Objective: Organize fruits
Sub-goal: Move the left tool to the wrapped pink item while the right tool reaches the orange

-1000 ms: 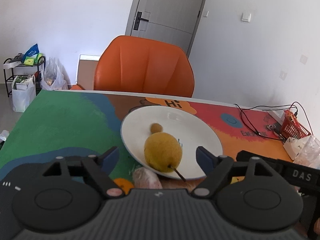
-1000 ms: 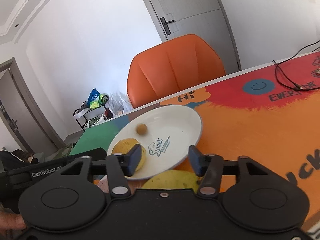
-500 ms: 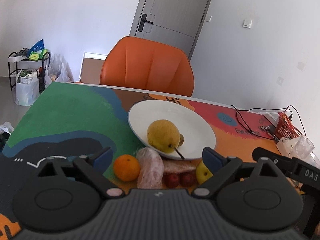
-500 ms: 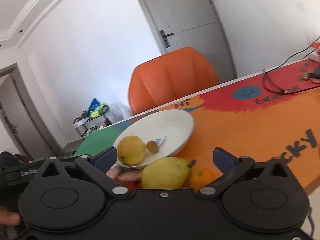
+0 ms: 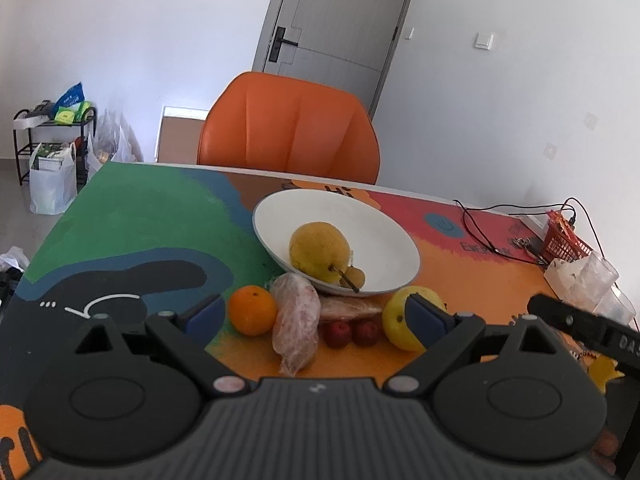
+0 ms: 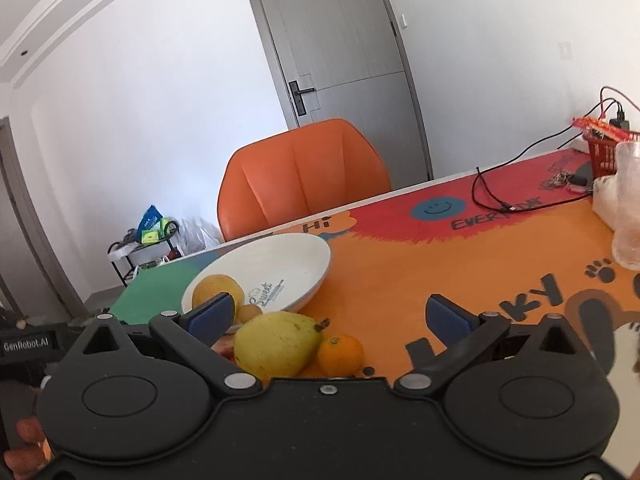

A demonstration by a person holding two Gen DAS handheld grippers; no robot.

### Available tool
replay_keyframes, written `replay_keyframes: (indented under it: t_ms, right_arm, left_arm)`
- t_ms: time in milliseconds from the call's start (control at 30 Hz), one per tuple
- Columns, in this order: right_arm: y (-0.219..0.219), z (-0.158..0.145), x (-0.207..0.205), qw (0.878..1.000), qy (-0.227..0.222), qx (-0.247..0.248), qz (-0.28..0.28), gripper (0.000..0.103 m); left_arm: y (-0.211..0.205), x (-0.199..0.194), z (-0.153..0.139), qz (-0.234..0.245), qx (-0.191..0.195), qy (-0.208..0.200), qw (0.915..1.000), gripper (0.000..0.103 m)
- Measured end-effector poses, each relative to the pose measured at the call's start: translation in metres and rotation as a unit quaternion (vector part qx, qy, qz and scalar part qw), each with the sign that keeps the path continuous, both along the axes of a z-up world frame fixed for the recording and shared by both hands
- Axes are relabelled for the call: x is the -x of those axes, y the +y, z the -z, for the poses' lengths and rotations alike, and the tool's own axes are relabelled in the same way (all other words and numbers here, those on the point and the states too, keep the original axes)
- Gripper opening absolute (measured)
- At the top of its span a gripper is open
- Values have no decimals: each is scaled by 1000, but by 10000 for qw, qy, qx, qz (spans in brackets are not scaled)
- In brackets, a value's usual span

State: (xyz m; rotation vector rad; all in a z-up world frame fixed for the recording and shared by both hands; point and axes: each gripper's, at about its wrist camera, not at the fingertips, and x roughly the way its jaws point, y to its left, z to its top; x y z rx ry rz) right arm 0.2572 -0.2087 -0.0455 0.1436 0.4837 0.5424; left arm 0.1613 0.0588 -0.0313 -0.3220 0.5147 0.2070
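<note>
A white plate (image 5: 376,216) on the colourful table holds a yellow pear (image 5: 318,250) and a small brown fruit (image 5: 356,276); the plate also shows in the right wrist view (image 6: 280,260). In front of it lie an orange (image 5: 252,310), a plastic-wrapped fruit (image 5: 296,320), two small red fruits (image 5: 338,332) and a yellow-green pear (image 5: 394,316). My left gripper (image 5: 316,316) is open and empty, just short of this row. My right gripper (image 6: 330,314) is open and empty above the yellow-green pear (image 6: 276,342) and a second orange (image 6: 340,354).
An orange chair (image 5: 288,132) stands behind the table. At the right end are black cables (image 5: 480,228), a red basket (image 5: 564,242) and clear plastic cups (image 6: 628,204). A rack with bags (image 5: 52,140) stands on the floor at left.
Both grippers have pulled back and up from the plate, so the fruits in front of it came into view. My right gripper has opened wide. The small brown fruit rolled beside the pear.
</note>
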Motion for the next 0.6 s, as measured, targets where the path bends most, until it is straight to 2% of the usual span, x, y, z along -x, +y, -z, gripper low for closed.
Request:
replay_keyframes:
  t_ms: [133,367,467,600]
  right_arm:
    - [-8,1,6,9995,174,-23,-253,103]
    - [-13,3,19,9990,185,199,-368,103]
    - [-15,7,19,9986,253,114,-446,103]
    - [-15,13,18,9984,292,97,-480,103]
  left_arm:
    - [-3,6,1,88,38,-18,10000,95]
    - [-8,12,9,83,-48,46,9999,95]
    - [-7,12,12,80,-69,70,9999,92]
    - [-9,11,14,90,-173,87,9998,81]
